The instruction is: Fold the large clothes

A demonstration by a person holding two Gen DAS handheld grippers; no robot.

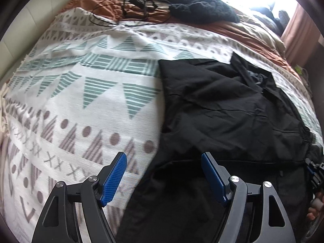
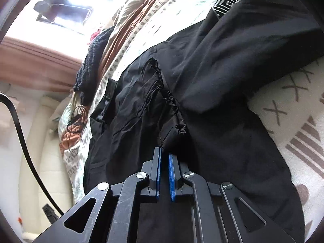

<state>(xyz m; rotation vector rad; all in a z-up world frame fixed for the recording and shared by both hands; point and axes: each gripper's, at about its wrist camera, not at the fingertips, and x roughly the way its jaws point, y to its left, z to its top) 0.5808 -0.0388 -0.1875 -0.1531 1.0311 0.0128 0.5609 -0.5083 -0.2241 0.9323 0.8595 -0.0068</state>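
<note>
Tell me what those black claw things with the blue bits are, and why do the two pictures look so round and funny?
They are grabbing tools. A person holds one in each hand, and each carries a tiny camera that bends the picture round. One picture looks along the left gripper, the other along the right gripper. The blue bits are its soft pads for pinching. Below is a bed with a patterned blanket, and on it lies a big black garment waiting to be folded. Farther back lie a dark knitted piece and a thin black cable. The left gripper is open over the garment's edge, holding nothing. The right gripper is shut, pinching a gathered bit of that black cloth.
</note>
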